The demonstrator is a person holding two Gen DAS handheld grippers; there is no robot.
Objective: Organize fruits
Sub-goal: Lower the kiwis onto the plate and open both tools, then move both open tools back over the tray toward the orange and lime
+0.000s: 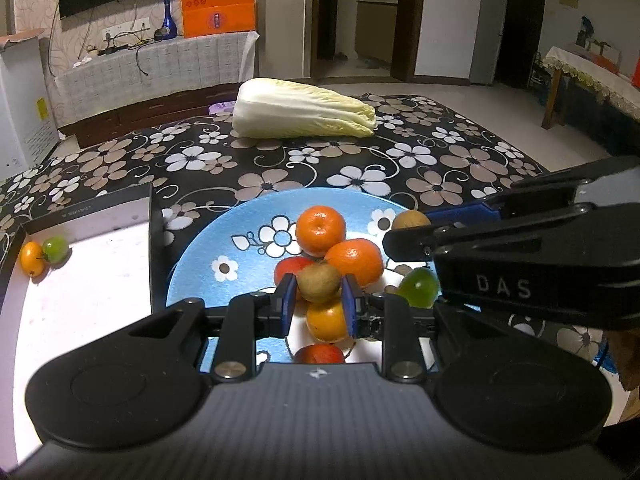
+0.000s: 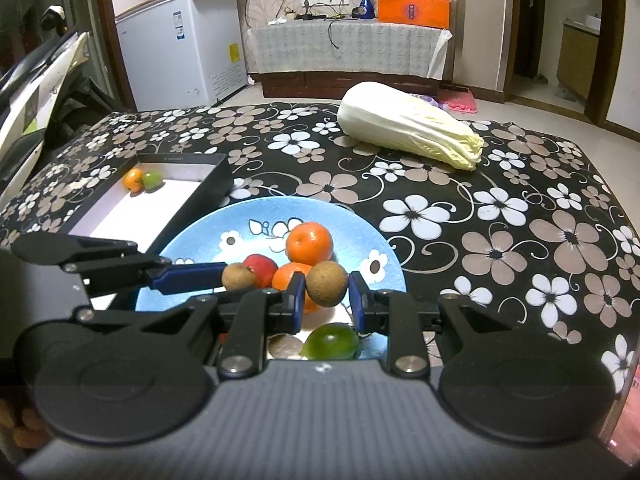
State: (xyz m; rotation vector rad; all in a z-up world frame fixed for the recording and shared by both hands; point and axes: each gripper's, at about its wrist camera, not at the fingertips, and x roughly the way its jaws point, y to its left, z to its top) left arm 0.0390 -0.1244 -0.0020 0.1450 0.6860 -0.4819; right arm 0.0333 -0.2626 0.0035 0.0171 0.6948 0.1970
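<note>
claws (image 1: 319, 303) (image 2: 326, 294) each clamp a brown fruit (image 1: 319, 282) (image 2: 326, 283) over blue plate (image 1: 208, 248).

Table (image 2: 500, 216) covered by a black floral cloth. Resting directly on it: a blue flowered plate (image 2: 200, 236), a black-walled tray (image 2: 212, 184) just beside the plate, and a napa cabbage (image 2: 408, 130) farther back.

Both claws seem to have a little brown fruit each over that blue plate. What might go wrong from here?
1. The round brown fruit in the left claw is pinched only at its sides, so it might slip and roll.
2. The right claw holds its brown fruit the same way, and a drop onto the piled oranges on the blue flowered plate might scatter them.
</note>
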